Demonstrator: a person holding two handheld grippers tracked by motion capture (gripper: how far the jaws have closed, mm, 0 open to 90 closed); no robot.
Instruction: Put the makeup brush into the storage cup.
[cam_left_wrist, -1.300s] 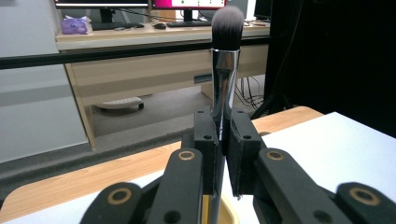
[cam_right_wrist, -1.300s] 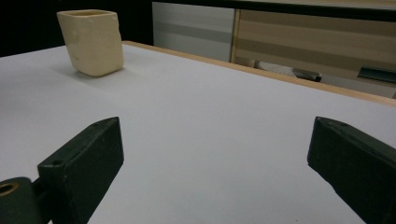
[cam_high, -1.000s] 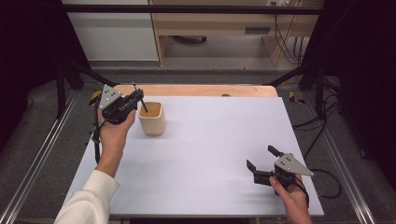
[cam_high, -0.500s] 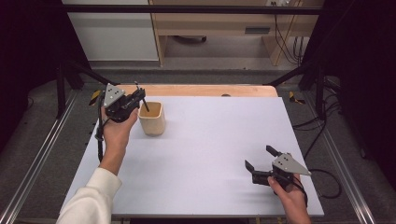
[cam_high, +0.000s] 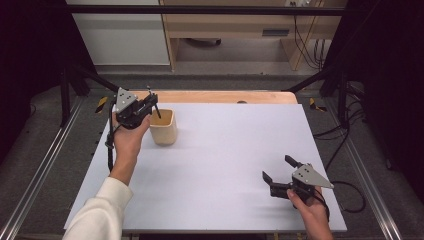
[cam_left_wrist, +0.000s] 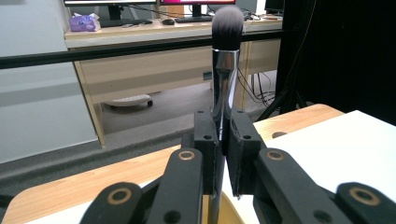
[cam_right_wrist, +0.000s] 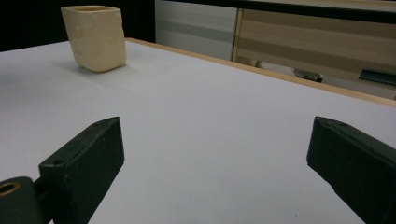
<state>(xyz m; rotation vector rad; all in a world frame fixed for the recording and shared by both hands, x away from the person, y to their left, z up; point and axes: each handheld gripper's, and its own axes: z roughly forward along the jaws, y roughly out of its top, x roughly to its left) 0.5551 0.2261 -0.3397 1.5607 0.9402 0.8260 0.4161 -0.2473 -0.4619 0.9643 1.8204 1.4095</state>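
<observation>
Two hand-held grippers are working over the bench (cam_high: 225, 165), whose pale sheet is covering all but a wooden strip along the far edge. At the far left, a cream, squarish cup (cam_high: 164, 127) is standing upright on that sheet. The left hand-held gripper (cam_high: 148, 103) is hovering just beside and above the cup's left rim, its jaws pinching a makeup brush (cam_left_wrist: 225, 70) by the shiny metal ferrule, bristles pointing up and handle reaching down toward the cup's mouth. The right hand-held gripper (cam_high: 280, 169) is resting low at the near right, well apart from the cup, jaws spread wide and holding nothing. Judging by this, the brush is being stood in the cup; next, the left jaws likely need to part once the handle is seated. Dark, soft bristles with paler tips are crowning the brush.
</observation>
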